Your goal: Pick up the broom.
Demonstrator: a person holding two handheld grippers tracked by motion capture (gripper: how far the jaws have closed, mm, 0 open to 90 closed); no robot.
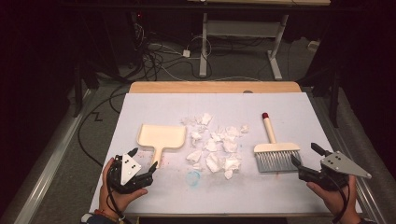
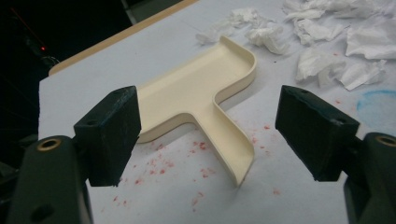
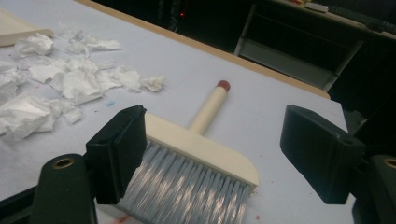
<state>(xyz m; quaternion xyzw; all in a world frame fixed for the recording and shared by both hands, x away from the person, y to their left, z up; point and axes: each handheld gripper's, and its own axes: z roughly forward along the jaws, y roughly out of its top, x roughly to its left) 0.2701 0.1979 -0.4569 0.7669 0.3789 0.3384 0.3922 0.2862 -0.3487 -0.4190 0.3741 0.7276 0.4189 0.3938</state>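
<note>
Paper scraps (image 1: 215,147), crumpled and white, lie heaped in the middle of the desk (image 1: 289,186), between the cream dustpan (image 1: 162,136) on the left and the hand brush (image 1: 275,154) on the right. Nearest the person, the left gripper (image 1: 143,159) hovers just short of the dustpan's handle with its fingers (image 2: 109,133) spread wide and nothing between them. The right gripper (image 1: 306,155) sits just beside the brush's grey bristles, fingers (image 3: 119,151) also wide and empty. Farther off, the brush handle with its red tip (image 1: 265,115) points away from the person. Red specks and a faint blue smear mark the desk near the pile; they look like crayon dust, though I cannot be sure. The likely risk is a poor grip: closing on soft bristles rather than the wooden block could let the brush twist, and the shallow dustpan handle may slip or tip, scattering the light scraps.
</note>
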